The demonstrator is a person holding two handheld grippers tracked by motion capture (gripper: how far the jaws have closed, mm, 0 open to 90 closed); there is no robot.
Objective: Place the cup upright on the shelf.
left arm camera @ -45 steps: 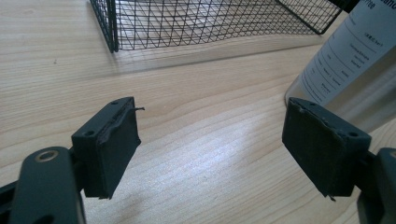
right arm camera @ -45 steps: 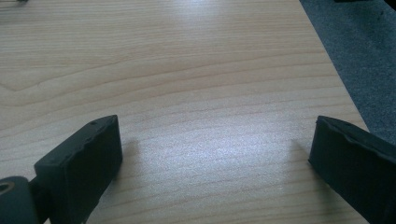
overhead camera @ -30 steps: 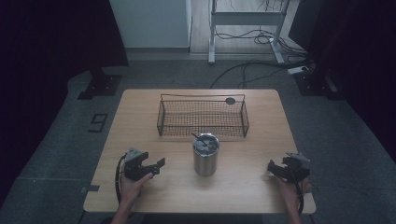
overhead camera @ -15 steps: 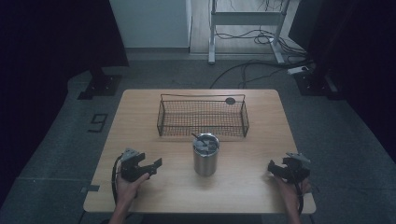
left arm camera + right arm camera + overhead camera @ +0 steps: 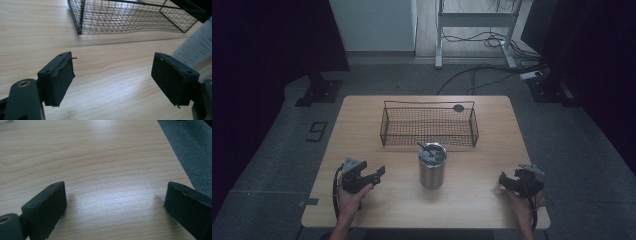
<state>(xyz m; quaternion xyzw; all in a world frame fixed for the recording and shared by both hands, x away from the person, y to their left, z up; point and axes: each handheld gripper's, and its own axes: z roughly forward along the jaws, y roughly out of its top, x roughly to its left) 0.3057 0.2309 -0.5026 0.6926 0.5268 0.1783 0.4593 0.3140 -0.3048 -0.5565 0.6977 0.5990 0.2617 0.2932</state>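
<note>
Little has shifted since the earlier frames - the left gripper's [image 5: 379, 172] jaws have just been closing a touch with nothing between them, while both hands, the cup [image 5: 432, 166] and the basket [image 5: 429, 126] sit where they were.

From the high view, the work looks unstarted. The cup stands upright at the middle of the desk [image 5: 362, 115], just in front of the basket and between the two grippers, apart from both. Something grey with a thin handle sticks out of it; I cannot tell what. The left gripper rests near the front left, pointing toward the cup. The right gripper [image 5: 503, 179] rests near the front right edge, also turned inward. A small dark disc [image 5: 458, 107] sits at the basket's far right corner. As far as it shows, the basket holds nothing else.

Left gripper view: the jaws stand well apart over bare wood, holding nothing, with the basket's near corner ahead.

Right gripper view: the jaws stand wide over bare desk, holding nothing - the desk edge and grey floor [image 5: 195, 145] lie to the right.

Reaching, gripping and moving the cup's contents are all left, I judge. Nothing blocks either gripper's path to the cup.
</note>
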